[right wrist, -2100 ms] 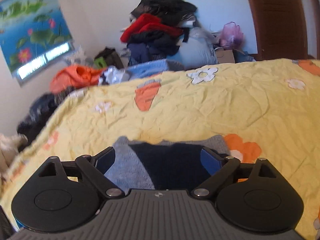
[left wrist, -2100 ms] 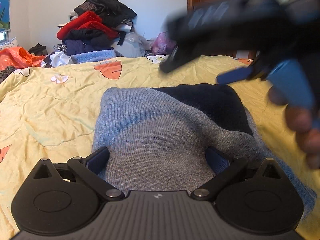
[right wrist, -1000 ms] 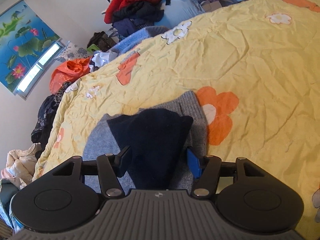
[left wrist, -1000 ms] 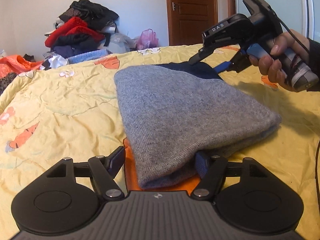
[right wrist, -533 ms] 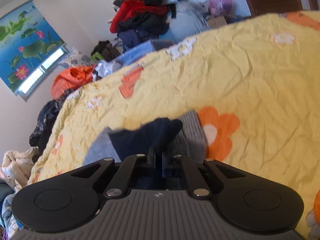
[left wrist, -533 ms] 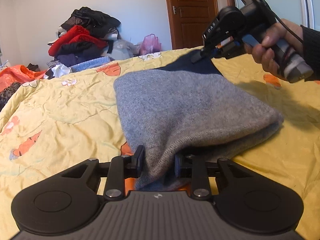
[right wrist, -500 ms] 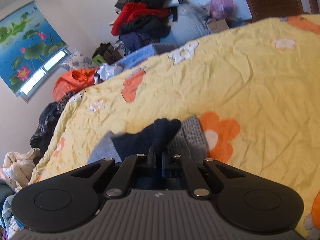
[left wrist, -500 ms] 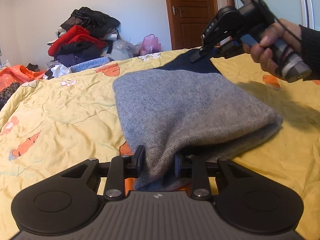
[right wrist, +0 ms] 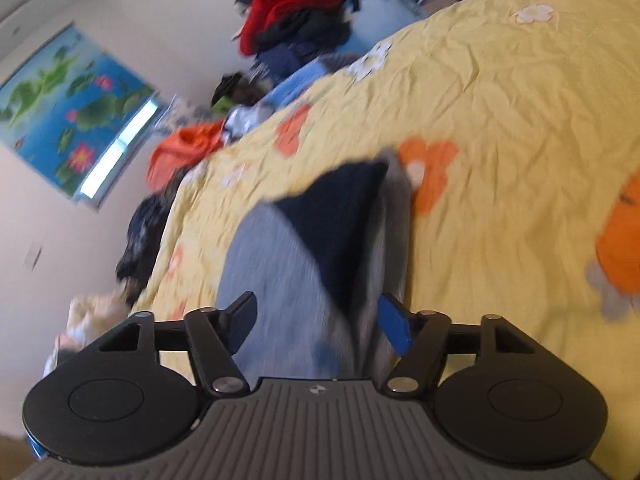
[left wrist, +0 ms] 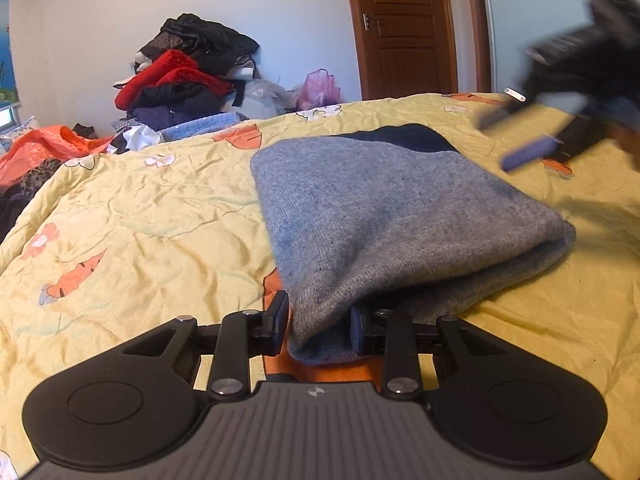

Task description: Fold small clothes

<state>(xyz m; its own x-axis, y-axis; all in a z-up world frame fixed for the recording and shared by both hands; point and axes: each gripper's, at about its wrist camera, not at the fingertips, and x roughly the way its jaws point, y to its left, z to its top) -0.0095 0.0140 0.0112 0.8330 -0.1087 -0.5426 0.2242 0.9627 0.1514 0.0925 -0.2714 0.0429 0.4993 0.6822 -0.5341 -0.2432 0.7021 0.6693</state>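
Note:
A folded grey knit garment [left wrist: 392, 216] with a dark navy part [left wrist: 404, 138] at its far end lies on the yellow bed cover [left wrist: 132, 216]. My left gripper [left wrist: 318, 326] is shut on the garment's near corner. My right gripper [right wrist: 316, 320] is open above the garment [right wrist: 280, 264], off the navy part [right wrist: 340, 220]; it shows blurred in the left wrist view [left wrist: 532, 136] at the far right.
A pile of red, black and blue clothes [left wrist: 188, 80] is stacked against the far wall. Orange and dark clothes [left wrist: 36, 156] lie at the bed's left edge. A brown door [left wrist: 400, 28] stands behind the bed. A lotus picture [right wrist: 64, 120] hangs on the wall.
My right gripper has opened, let go of the navy end and pulled away to the right. The navy end has dropped onto the bed. My left gripper stays shut on the near corner.

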